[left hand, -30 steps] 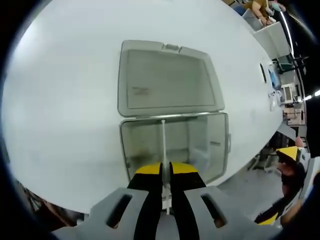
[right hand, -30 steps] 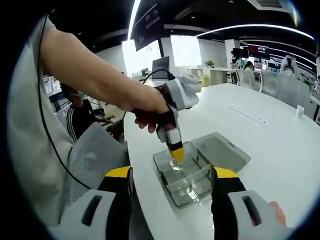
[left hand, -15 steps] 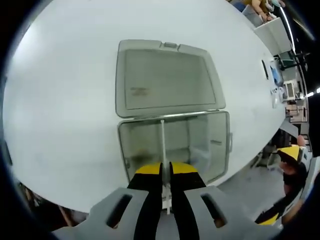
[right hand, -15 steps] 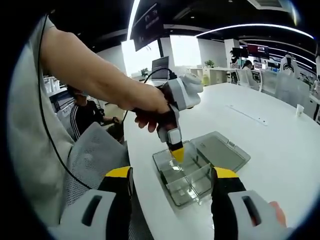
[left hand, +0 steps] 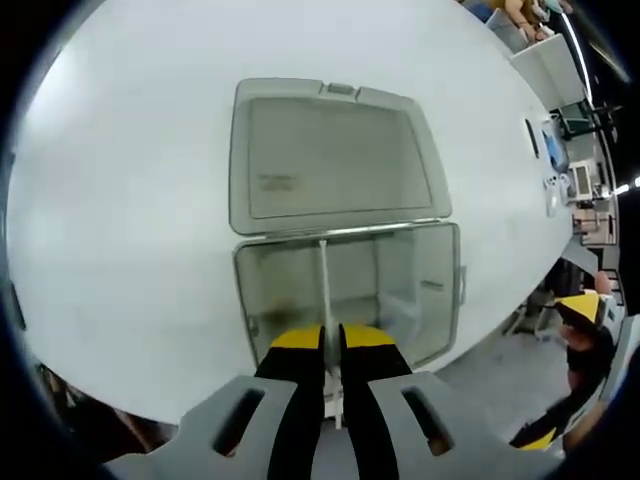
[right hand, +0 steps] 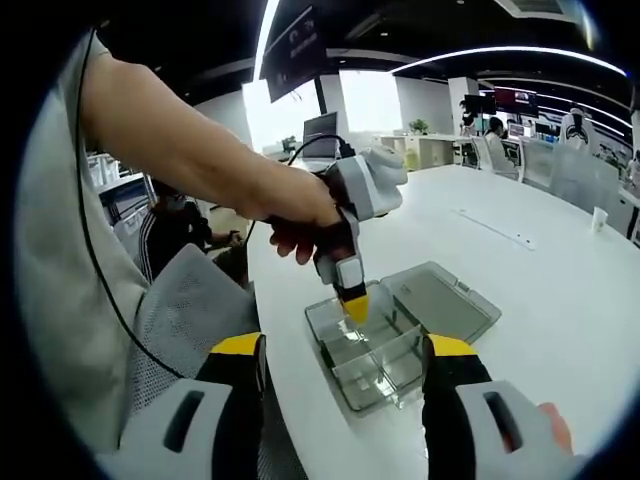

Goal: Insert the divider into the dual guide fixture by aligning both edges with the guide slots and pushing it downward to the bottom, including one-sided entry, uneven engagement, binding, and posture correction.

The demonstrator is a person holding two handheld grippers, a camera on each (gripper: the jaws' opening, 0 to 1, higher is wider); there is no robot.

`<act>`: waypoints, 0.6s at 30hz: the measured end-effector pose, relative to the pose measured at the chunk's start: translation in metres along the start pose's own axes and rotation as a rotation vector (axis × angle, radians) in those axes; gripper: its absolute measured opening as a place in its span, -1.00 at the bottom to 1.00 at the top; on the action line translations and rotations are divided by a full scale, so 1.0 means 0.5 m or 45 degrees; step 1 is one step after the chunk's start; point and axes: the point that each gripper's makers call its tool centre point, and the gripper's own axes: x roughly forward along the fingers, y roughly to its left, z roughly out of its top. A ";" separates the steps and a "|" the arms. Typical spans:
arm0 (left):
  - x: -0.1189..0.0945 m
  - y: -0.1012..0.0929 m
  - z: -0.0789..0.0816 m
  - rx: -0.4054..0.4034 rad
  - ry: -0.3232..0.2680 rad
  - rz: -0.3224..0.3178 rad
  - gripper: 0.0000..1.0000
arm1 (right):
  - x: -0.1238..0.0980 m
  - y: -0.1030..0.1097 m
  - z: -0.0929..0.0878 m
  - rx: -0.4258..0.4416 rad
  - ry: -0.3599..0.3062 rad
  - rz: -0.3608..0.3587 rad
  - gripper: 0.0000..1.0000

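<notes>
Left gripper view. Left gripper: jaws pinched narrow on the divider, a thin white plate seen edge-on, running up the centre of the frame from the jaw tips to the far wall of the box. Dual guide fixture: a clear plastic box at centre, on the white table; its hinged lid lies open and flat above it in the frame. Contents: the divider standing in the left-centre part; one further upright partition to its right; compartments otherwise appear bare. Risk, as judged: whether both divider edges sit in their slots cannot be told; if only the far edge is engaged, a downward push would cock the plate and bind it, or flex the thin wall.

Right gripper view. Right gripper: jaws wide apart at lower centre, holding nothing. Between them, at centre, the fixture with the left gripper descending into it. Risk, as judged: the box is unbraced and near the table edge; a binding push could slide or tip it.
</notes>
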 end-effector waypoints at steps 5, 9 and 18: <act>0.002 0.002 0.003 0.009 0.003 0.011 -0.97 | 0.000 -0.001 0.000 0.000 -0.001 -0.002 0.22; 0.004 0.001 0.003 0.021 0.004 0.021 -0.97 | -0.001 0.000 0.000 0.002 -0.002 -0.002 0.22; 0.006 0.001 0.005 0.063 0.010 0.052 -0.97 | -0.004 -0.002 -0.002 0.004 0.001 -0.007 0.22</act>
